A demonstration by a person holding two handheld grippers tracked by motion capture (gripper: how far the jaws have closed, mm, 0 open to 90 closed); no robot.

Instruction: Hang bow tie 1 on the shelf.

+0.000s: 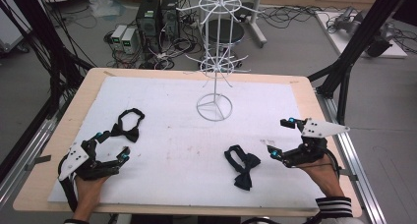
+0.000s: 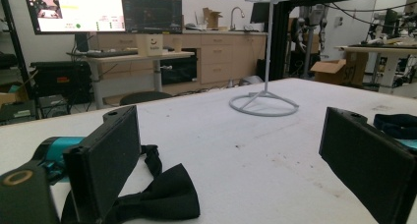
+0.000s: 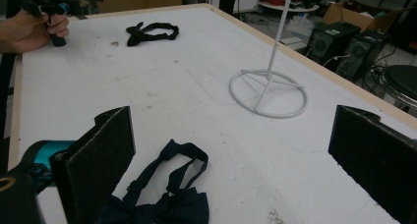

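A black bow tie (image 1: pixel 127 126) lies on the left of the white mat (image 1: pixel 187 135). My left gripper (image 1: pixel 113 145) stands open just in front of it. In the left gripper view the black bow tie (image 2: pixel 162 197) lies beside the left jaw, and nothing sits between the jaws (image 2: pixel 231 150). A dark navy bow tie (image 1: pixel 242 166) lies near the front, right of centre. My right gripper (image 1: pixel 281 137) is open to its right. In the right gripper view the navy bow tie (image 3: pixel 169 194) lies by the left jaw, apart from the pads.
A white wire display rack (image 1: pixel 214 107) stands on its ring base at the back middle of the mat. The wooden table edge (image 1: pixel 339 184) runs close behind the right hand. Computers and cables sit on the floor beyond the table.
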